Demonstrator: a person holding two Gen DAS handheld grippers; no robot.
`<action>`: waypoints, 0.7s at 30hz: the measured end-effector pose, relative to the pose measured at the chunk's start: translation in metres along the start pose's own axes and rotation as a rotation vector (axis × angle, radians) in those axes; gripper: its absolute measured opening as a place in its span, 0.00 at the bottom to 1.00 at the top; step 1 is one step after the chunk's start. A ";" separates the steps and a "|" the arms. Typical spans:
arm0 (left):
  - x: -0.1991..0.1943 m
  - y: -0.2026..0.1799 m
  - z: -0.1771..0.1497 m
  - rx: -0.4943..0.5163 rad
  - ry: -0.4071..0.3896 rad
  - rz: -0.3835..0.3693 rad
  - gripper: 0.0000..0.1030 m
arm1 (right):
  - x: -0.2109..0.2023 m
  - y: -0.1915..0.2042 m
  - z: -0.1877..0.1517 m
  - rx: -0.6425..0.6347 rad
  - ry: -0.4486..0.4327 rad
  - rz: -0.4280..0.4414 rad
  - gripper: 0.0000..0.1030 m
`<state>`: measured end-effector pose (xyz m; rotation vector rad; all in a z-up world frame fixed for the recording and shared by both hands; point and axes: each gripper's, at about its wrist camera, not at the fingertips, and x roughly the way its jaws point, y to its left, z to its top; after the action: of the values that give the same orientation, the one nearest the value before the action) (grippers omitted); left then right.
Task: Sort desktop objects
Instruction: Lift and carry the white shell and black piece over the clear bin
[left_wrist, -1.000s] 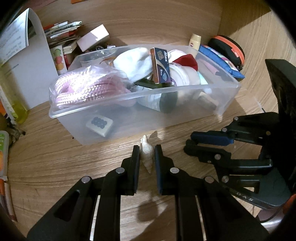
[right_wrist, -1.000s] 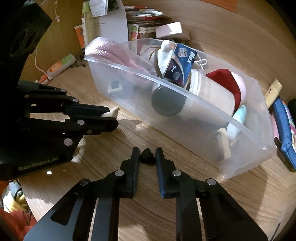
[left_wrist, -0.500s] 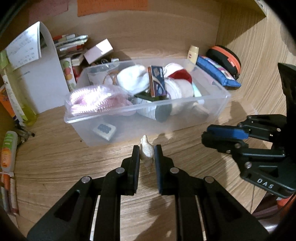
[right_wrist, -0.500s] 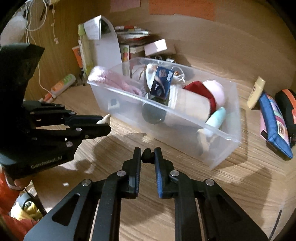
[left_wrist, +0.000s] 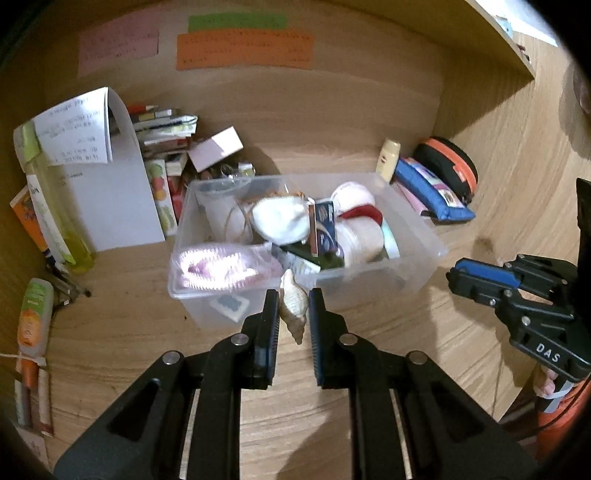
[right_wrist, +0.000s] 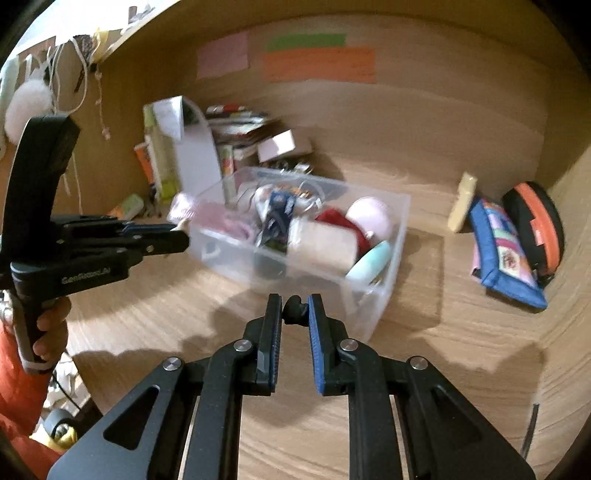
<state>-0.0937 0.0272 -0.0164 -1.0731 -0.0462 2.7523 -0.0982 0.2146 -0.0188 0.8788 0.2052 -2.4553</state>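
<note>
My left gripper is shut on a cream spiral seashell, held above the wooden desk just in front of the clear plastic bin. My right gripper is shut on a small black object, lifted near the bin's front corner. The bin holds a pink mesh bundle, a white pouch, a blue box and several other items. In the left wrist view the right gripper appears at the right; in the right wrist view the left gripper shows at the left with the shell tip.
A blue pencil case and an orange-black case lie right of the bin. Books, a white folded sheet and a yellow bottle stand at the back left. Tubes lie at the left edge. A person's hand grips the left handle.
Both grippers have risen from the desk with their objects, so the bin now looks smaller and farther below. The back wall's coloured notes have come into view.
</note>
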 end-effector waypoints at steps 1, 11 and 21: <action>0.000 0.000 0.002 -0.002 -0.004 -0.001 0.14 | 0.001 -0.002 0.004 0.005 -0.005 -0.002 0.12; 0.021 -0.006 0.030 -0.014 -0.007 -0.009 0.14 | 0.037 -0.022 0.026 0.084 -0.014 0.008 0.12; 0.060 -0.005 0.034 -0.022 0.044 -0.010 0.14 | 0.058 -0.025 0.031 0.059 0.003 -0.047 0.12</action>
<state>-0.1593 0.0446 -0.0308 -1.1357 -0.0763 2.7243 -0.1665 0.2019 -0.0319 0.9118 0.1572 -2.5155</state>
